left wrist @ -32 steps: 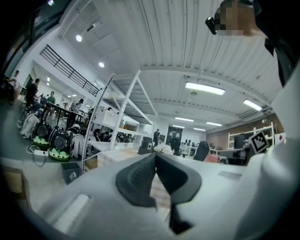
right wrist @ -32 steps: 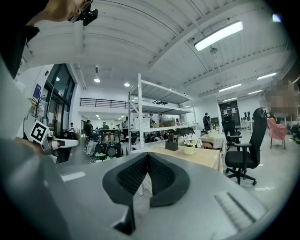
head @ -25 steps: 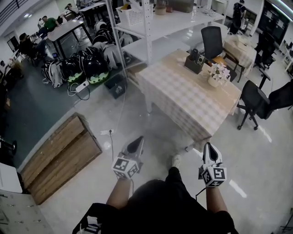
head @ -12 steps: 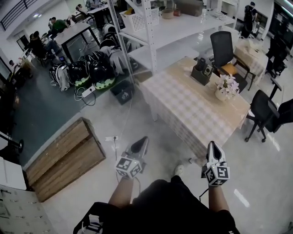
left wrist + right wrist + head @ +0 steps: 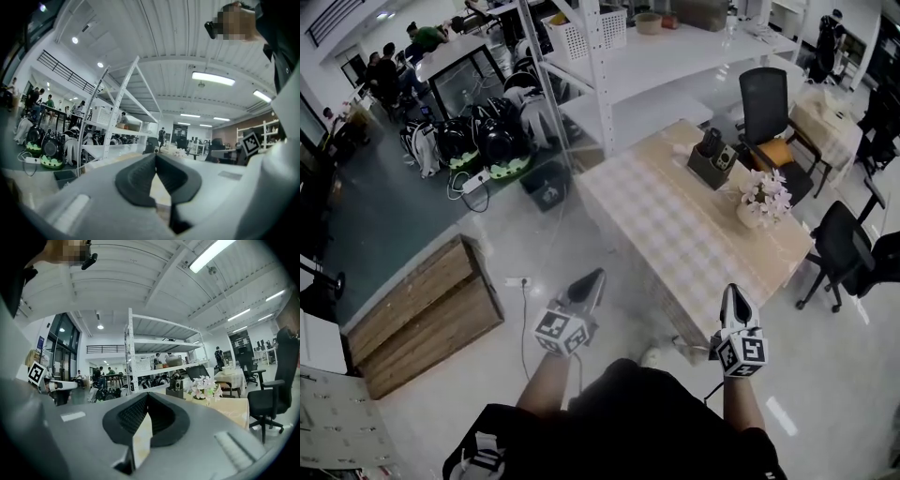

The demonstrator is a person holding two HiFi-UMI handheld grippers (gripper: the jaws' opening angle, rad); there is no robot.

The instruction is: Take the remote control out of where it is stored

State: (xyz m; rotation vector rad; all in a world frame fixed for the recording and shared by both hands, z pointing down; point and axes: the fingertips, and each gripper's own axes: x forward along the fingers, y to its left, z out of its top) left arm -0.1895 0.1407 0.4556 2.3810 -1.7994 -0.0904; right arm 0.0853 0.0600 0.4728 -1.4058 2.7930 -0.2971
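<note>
Overhead, head view alone shows floor beneath left tongs (image 5: 594, 277) and right tongs (image 5: 732, 291), both pressed together, empty, by the near corner of the desk (image 5: 675, 225), remote (image 5: 710, 142) upright in holder (image 5: 709, 169) at its far end, well ahead of both.

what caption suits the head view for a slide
Left gripper and right gripper, both shut, point toward a table with a holder and flowers.
</note>
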